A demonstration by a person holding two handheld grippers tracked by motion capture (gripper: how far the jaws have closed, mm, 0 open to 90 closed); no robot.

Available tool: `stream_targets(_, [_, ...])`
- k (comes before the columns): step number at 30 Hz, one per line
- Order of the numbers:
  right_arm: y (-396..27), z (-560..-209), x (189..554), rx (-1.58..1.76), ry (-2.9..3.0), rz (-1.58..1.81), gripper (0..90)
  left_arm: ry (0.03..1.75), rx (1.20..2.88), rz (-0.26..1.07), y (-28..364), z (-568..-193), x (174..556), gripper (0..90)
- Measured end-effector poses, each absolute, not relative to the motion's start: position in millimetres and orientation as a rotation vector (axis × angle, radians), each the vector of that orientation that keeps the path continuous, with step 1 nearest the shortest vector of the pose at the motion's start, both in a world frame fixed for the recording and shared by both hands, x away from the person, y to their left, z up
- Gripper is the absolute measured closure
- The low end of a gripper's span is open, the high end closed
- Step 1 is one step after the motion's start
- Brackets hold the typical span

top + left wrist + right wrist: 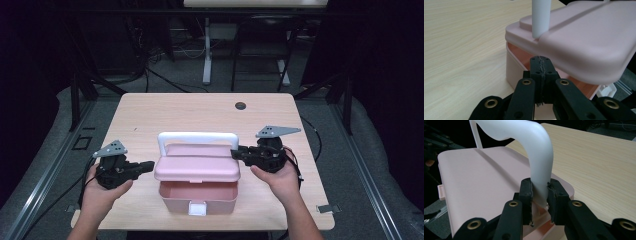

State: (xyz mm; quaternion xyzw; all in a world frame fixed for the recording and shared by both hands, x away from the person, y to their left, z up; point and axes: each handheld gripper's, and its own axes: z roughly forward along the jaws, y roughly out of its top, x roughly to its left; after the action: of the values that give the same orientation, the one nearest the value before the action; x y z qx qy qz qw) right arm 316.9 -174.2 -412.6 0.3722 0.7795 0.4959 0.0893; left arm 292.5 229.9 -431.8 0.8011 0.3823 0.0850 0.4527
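One pink box [197,192] with a white handle [198,135] is seen, lid raised. The handle is pinched by the right gripper [238,152]; the left gripper [150,165] is closed on nothing.

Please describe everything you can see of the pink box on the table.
The pink box looks like smooth matte plastic with rounded corners. Its lid is lifted, leaving the front open over an empty base with a white latch. A white handle stands upright on the lid. The right gripper clamps the handle's foot; the left gripper, shut, sits at the gap under the lid's edge. The box rests near the table's front edge.
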Motion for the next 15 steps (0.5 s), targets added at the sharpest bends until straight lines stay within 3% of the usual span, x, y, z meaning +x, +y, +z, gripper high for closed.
stream_targets(15, [-176,-412,321,1.114,2.327,1.5,74.6,0.914,2.02,0.147,214,-443,285,89.7])
